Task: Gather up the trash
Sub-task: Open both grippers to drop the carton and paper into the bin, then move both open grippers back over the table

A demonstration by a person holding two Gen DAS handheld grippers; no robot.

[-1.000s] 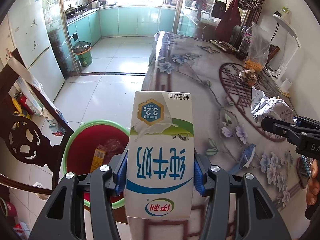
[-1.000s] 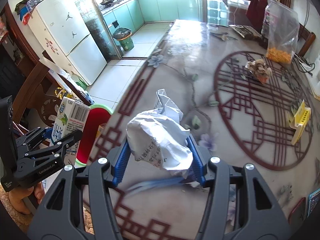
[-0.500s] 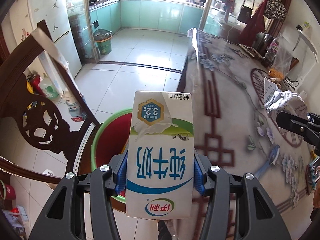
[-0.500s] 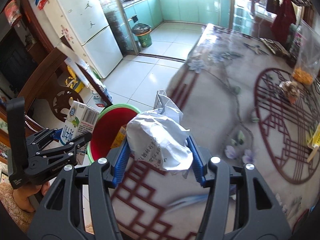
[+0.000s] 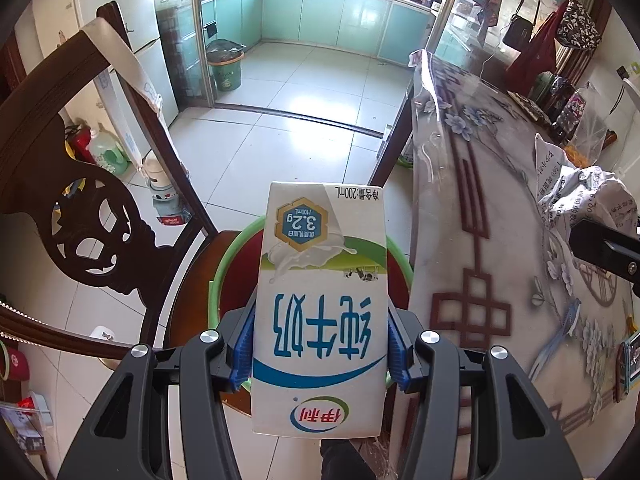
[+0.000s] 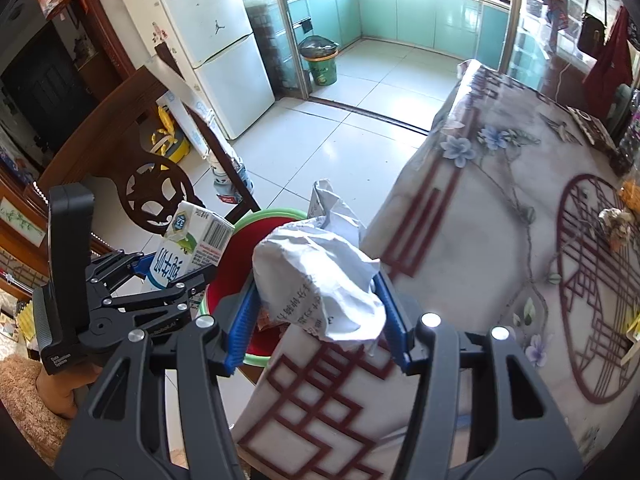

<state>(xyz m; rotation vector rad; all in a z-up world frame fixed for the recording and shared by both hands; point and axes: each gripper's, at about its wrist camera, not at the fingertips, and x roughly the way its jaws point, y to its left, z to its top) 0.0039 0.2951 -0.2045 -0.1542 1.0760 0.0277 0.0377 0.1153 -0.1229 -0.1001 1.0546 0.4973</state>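
Note:
My left gripper [image 5: 320, 354] is shut on a white milk carton [image 5: 322, 304] with blue characters, held over a red bin with a green rim [image 5: 224, 268] that stands on a chair seat beside the table. In the right wrist view the same carton [image 6: 192, 246] hangs at the bin's left rim [image 6: 280, 213]. My right gripper [image 6: 318, 322] is shut on a crumpled ball of printed white paper [image 6: 316, 280], held at the table's corner just right of the bin. That paper [image 5: 576, 196] also shows at the right of the left wrist view.
A table with a flowered plastic cover [image 6: 500, 240] fills the right side, with scraps [image 6: 616, 224] far across it. A dark carved wooden chair [image 5: 80, 216] stands left of the bin. A white fridge [image 6: 216, 52] and a green kitchen bin [image 6: 322, 66] stand beyond on the tiled floor.
Both grippers have swung left off the table toward the red bin, each keeping its load. The carton now hangs over the bin and the paper has reached the table's corner.

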